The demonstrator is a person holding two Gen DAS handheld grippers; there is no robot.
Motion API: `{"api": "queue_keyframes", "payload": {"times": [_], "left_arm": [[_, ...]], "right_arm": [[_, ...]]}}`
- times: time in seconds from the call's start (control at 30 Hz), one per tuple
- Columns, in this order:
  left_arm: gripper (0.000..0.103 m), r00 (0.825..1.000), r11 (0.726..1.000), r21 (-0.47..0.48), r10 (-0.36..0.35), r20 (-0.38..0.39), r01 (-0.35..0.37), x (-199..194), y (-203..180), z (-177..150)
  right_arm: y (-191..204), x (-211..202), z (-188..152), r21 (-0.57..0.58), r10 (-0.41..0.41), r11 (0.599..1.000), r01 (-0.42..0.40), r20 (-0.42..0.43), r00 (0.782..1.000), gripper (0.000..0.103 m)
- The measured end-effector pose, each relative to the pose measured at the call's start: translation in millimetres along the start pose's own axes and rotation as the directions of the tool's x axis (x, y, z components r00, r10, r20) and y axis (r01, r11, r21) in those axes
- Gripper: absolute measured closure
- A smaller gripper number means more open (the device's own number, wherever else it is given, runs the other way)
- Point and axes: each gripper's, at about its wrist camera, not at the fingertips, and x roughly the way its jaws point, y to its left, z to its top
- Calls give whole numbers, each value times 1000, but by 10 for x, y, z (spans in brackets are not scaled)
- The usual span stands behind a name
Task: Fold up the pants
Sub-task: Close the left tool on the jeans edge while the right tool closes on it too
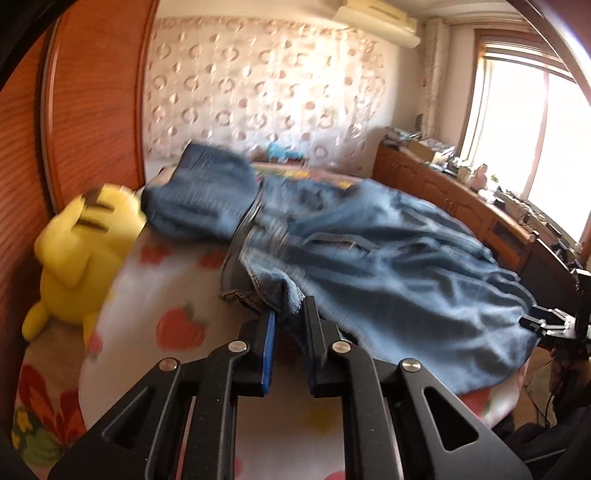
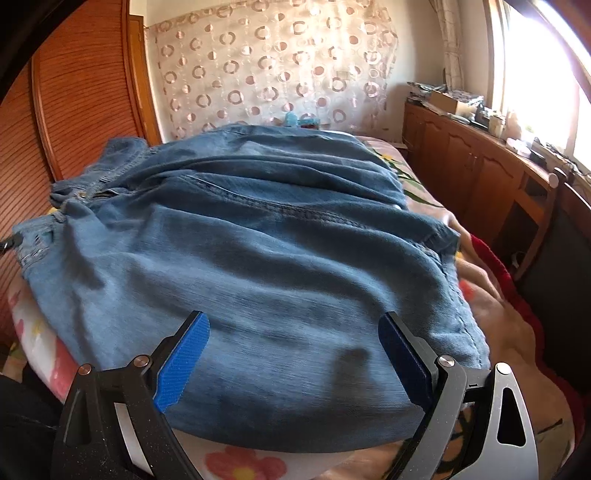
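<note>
Blue denim pants [image 2: 258,266] spread across the bed [image 1: 177,291], just beside a yellow plush toy [image 1: 81,251]. Left gripper [image 1: 290,314] at the near edge of the pants, jaws clenched on a denim corner. Right gripper [image 2: 295,332] over the pants, jaws released, wide apart.

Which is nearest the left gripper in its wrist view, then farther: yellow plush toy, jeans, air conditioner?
From the left gripper:
1. Jeans, hem pinched between the fingers.
2. Yellow plush toy, to the left against the wooden panel.
3. Air conditioner, high on the far wall.
</note>
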Motion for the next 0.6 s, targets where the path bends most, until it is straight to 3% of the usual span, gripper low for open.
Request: {"api": "queue_keyframes", "payload": {"times": [0.33,0.47,0.6], "left_arm": [[89,995,993,112,-30,93,20,242,-395,804],[89,995,994,105,-31,99,20,435,-424,1060],[89,997,993,117,-10,77,1,696,-446,1166]], "right_arm": [[244,-147,83,-48,125,991,-124,19,992,22],[300,-196,112,-69,159,985,-158,20,987,24],[292,-172,52,-71,193,979,-192,0,981,35]]}}
